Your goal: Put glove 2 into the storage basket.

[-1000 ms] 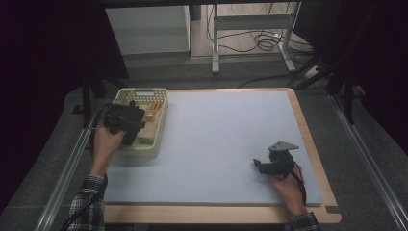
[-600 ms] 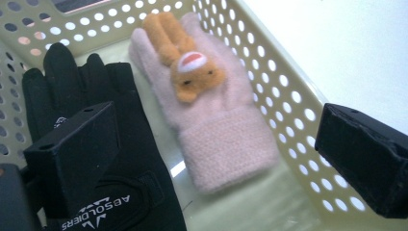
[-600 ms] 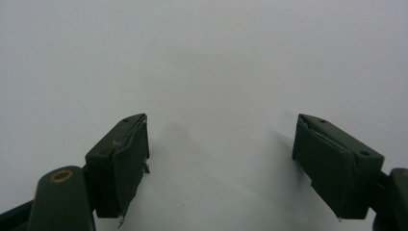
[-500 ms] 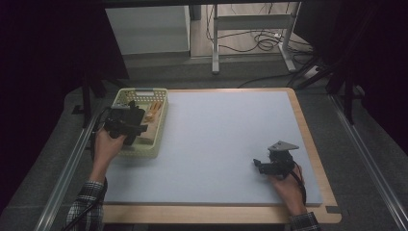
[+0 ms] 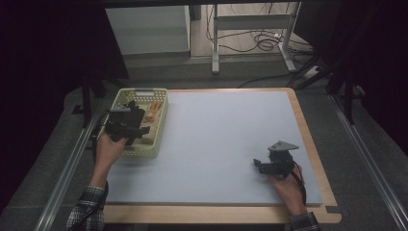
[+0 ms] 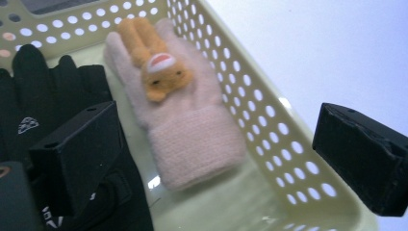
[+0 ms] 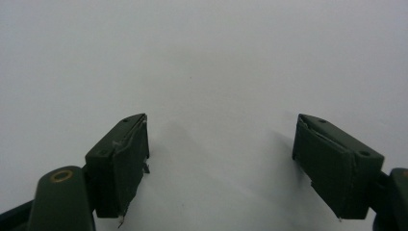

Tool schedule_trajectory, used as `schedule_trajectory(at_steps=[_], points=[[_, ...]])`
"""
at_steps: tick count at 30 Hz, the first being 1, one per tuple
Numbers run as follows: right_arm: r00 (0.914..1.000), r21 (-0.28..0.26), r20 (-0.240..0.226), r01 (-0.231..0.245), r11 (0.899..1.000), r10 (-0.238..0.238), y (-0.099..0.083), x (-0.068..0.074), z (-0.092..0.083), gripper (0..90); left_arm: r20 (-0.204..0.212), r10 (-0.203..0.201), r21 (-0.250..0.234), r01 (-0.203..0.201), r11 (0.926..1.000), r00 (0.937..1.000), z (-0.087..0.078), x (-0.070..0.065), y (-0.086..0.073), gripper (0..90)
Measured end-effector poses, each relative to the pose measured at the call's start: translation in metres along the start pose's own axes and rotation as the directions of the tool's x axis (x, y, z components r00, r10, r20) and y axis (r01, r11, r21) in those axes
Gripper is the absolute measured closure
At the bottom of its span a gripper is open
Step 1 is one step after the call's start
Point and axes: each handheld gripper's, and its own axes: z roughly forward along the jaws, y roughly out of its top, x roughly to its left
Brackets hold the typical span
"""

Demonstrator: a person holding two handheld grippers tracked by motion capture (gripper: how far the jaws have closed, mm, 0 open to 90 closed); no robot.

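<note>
A pale yellow perforated basket (image 5: 140,92) stands at the left edge of the blue-grey mat. A pink knitted glove (image 6: 185,120) with an orange rabbit figure on it lies inside, with a black glove (image 6: 43,91) beside it. My left gripper (image 5: 137,127) hangs over the basket. In the left gripper view it (image 6: 214,132) is open, one jaw above the black glove and the other outside the basket wall (image 6: 269,110), with the pink glove's cuff between them. My right gripper (image 5: 258,164) rests low on the mat at the right, open (image 7: 221,130) and empty.
The mat (image 5: 226,125) covers a wooden tabletop (image 5: 310,139) with metal rails along both sides. Behind the table stand a white cabinet (image 5: 146,29) and a metal frame (image 5: 250,33) with cables on the floor.
My left gripper has shifted slightly toward the near end of the basket. The right gripper has stayed put.
</note>
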Motion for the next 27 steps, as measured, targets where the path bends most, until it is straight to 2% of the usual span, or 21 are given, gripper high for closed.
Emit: schedule_trajectory(at_steps=[3, 14, 19, 27], points=[[1.0000, 0.001, 0.000, 0.000, 1.000, 0.000, 0.000, 0.000, 0.000, 20.1, 0.014, 0.001, -0.003, -0.001, 1.0000, 0.9999, -0.001, -0.004, 0.000, 3.9], [1.0000, 0.002, 0.000, 0.000, 1.000, 0.000, 0.000, 0.000, 0.000, 20.1, 0.034, 0.041, -0.018, -0.041, 0.9990, 0.9986, -0.005, -0.019, -0.002, 4.0], [1.0000, 0.002, 0.000, 0.000, 1.000, 0.000, 0.000, 0.000, 0.000, 20.1, 0.039, 0.081, -0.038, -0.079, 0.9961, 0.9960, -0.008, -0.029, -0.005, 3.7], [1.0000, 0.002, 0.000, 0.002, 1.000, -0.002, 0.000, 0.000, 0.000, 20.1, 0.057, 0.100, -0.048, -0.097, 0.9941, 0.9934, -0.010, -0.041, -0.009, 3.4]])
